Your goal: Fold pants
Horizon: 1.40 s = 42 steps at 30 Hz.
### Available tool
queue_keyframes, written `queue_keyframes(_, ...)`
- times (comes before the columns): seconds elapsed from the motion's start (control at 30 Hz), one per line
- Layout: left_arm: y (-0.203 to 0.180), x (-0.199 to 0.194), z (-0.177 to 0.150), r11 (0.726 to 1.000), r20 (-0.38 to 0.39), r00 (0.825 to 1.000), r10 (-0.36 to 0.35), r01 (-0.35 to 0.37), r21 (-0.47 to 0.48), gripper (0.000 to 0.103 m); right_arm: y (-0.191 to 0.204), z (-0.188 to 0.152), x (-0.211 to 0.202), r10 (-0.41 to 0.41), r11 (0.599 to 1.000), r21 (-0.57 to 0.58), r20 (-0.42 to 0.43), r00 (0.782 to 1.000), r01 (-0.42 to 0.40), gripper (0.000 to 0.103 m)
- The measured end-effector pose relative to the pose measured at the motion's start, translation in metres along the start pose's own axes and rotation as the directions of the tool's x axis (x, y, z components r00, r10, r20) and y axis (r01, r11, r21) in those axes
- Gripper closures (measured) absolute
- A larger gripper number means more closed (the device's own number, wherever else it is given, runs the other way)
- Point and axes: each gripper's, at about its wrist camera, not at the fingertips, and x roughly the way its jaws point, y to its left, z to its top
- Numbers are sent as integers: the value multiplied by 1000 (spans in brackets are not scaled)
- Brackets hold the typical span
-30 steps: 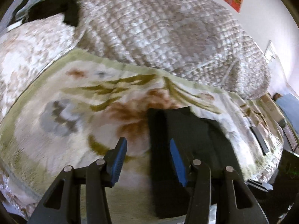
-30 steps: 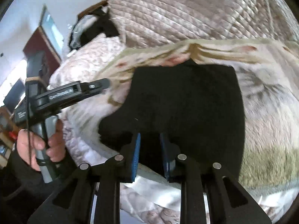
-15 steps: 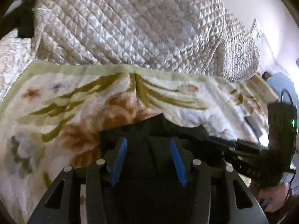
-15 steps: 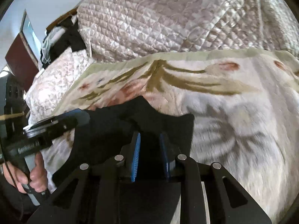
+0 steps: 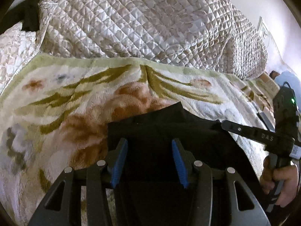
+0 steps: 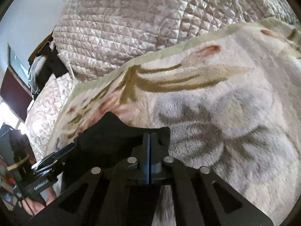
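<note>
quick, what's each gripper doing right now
left gripper: open over the black pants, gripping nothing
right gripper: fingers just closed; cloth between them can't be told

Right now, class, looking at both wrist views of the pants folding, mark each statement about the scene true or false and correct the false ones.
1. The pants are black. True.
2. The pants lie on a bare wooden floor. False: they lie on a fleecy floral blanket.
3. The right gripper has its jaws fully together. True: they have just been closing, though whether cloth is pinched cannot be told.
4. The left gripper is shut tight. False: its blue pads stand apart over the pants.
5. A quilted cover lies beyond the blanket. True.
</note>
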Motion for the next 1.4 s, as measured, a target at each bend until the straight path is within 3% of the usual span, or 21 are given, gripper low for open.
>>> queue_keyframes(0.37,-16,-46,-29,998,-14,998,65,-65,4,52,53,-54,-62,-61,972,-223,56,997,72,92)
queue_keyframes(0.57,-24,-66,-49,994,-9,994,110,-110,21,52,66,-84,-74,-72,960,-269,53,996,84,92)
queue_keyframes(0.7,-20,-65,-62,987,-25,987,160,-159,27,58,70,-100,-77,-87,953,-288,52,995,98,92)
queue_keyframes(1.33,-11,-62,-75,991,-17,991,134,-134,-9,56,63,-115,-69,-86,953,-285,66,994,101,90)
queue_keyframes(1.4,-9,-63,-73,992,-27,992,121,-122,-26,56,64,-114,-70,-89,950,-295,60,994,103,84)
